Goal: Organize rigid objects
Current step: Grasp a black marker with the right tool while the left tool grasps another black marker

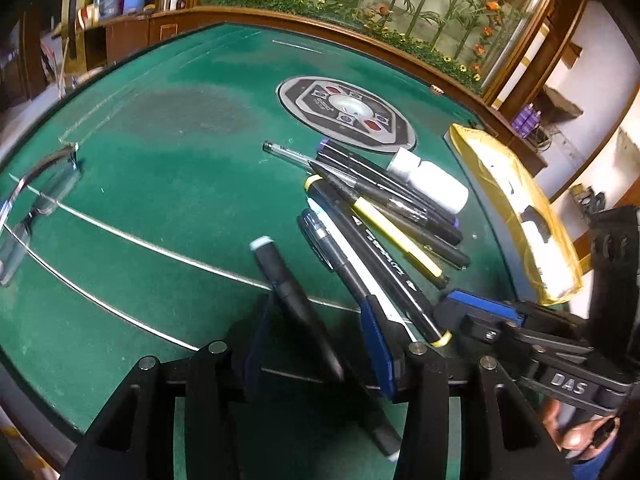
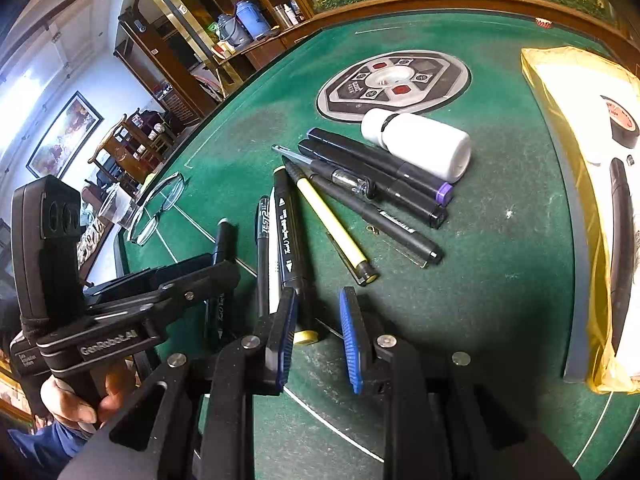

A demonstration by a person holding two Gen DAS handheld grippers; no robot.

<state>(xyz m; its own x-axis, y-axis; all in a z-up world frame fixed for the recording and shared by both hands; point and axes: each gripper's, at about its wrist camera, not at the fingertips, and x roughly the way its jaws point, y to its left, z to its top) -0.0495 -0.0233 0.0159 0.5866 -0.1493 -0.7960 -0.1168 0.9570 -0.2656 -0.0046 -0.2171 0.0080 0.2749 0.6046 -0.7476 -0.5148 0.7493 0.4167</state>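
Left gripper point(image 1: 316, 344): a black marker with a pale cap point(image 1: 294, 300) sits between its blue pads, angled up and away. Jaws stand partly apart; can't tell whether the pads actually press on the marker. In the right wrist view the same marker point(image 2: 222, 248) pokes out past the left gripper's body, held by a hand point(image 2: 76, 396) in a blue sleeve.

Right gripper point(image 2: 318, 336): jaws a narrow gap apart, nothing pinched between them, only green felt. Its left pad is just beside the yellow-capped end of a black twin-tip marker point(image 2: 290, 240).

Beyond that, the pen pile lies on the surface point(image 2: 500, 280): a black gel pen point(image 2: 263, 256) beside a white pen, then the twin-tip marker, a yellow-barrelled pen point(image 2: 334, 226), a black fineliner point(image 2: 384, 224), two black markers, one with a purple end point(image 2: 400, 170), and a clear-barrelled pen crossing under them. A white bottle point(image 2: 420, 144) lies on its side touching the far edge of the pile.

Right of the pile: a tray wrapped in yellow film point(image 2: 560, 92) holding dark items.

Far left: eyeglasses point(image 2: 160, 208) near the surface edge. Far centre: round inlaid control panel point(image 2: 394, 82).
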